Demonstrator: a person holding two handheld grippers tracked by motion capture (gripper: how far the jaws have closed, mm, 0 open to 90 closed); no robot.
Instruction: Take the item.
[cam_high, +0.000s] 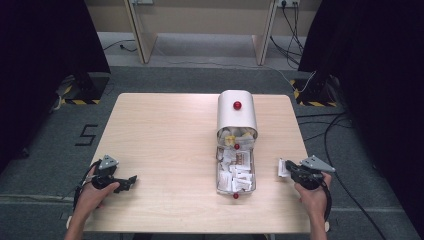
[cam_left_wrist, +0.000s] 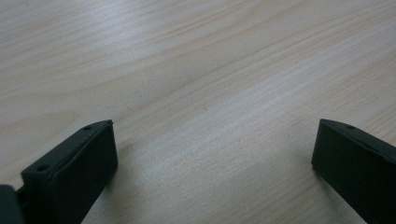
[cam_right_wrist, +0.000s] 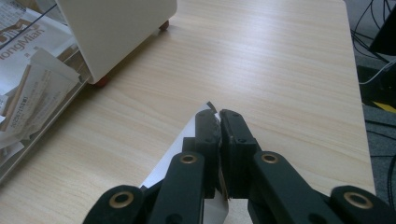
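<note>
Right gripper view showing the right tool (cam_right_wrist: 219, 116) clamping a white paper packet (cam_right_wrist: 180, 154), pressed together on it, just above the counter (cam_right_wrist: 280, 60). High view placing this tool (cam_high: 289, 170) at about 4 o'clock on the counter (cam_high: 165, 140), with the packet (cam_high: 282, 168) sticking out toward the clear drawer (cam_high: 236, 172). Lying full of similar packets at 5 o'clock, this drawer, pulled out of a white box (cam_high: 236, 112) with a red knob (cam_high: 237, 105). Left gripper view showing the left tool (cam_left_wrist: 212, 140) standing wide apart, holding nothing, resting at 8 o'clock (cam_high: 127, 181).
</note>
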